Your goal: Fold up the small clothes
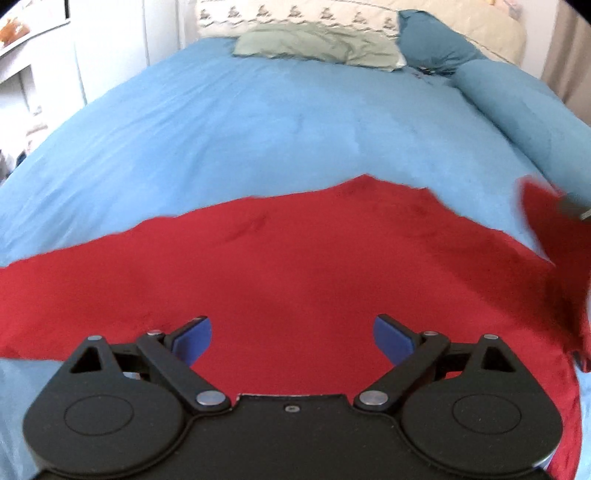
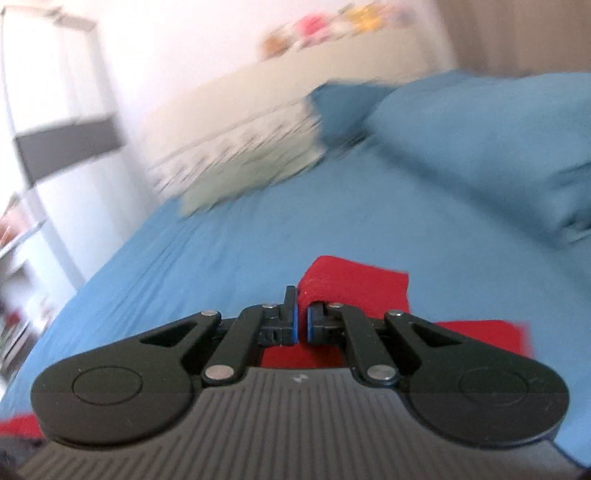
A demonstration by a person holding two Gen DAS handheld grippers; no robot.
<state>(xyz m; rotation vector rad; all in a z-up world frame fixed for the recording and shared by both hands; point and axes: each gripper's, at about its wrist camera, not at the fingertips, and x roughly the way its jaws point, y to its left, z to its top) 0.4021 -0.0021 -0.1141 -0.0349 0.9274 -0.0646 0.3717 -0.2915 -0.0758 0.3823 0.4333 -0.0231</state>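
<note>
A red garment (image 1: pixel 295 266) lies spread flat on the blue bed cover (image 1: pixel 258 129). My left gripper (image 1: pixel 291 339) is open and empty, its blue pads just above the cloth's near part. At the right edge of the left wrist view a corner of the red cloth (image 1: pixel 550 229) is lifted off the bed. In the right wrist view my right gripper (image 2: pixel 302 320) is shut on that red cloth (image 2: pixel 354 286), which bunches over and past the fingertips (image 2: pixel 291 314) above the bed. That view is blurred by motion.
Pillows lie at the head of the bed: a green one (image 1: pixel 317 46), a patterned white one (image 1: pixel 295 16) and dark blue ones (image 1: pixel 436 40). A blue bolster (image 1: pixel 524 107) runs along the right side. White furniture (image 1: pixel 37 66) stands left of the bed.
</note>
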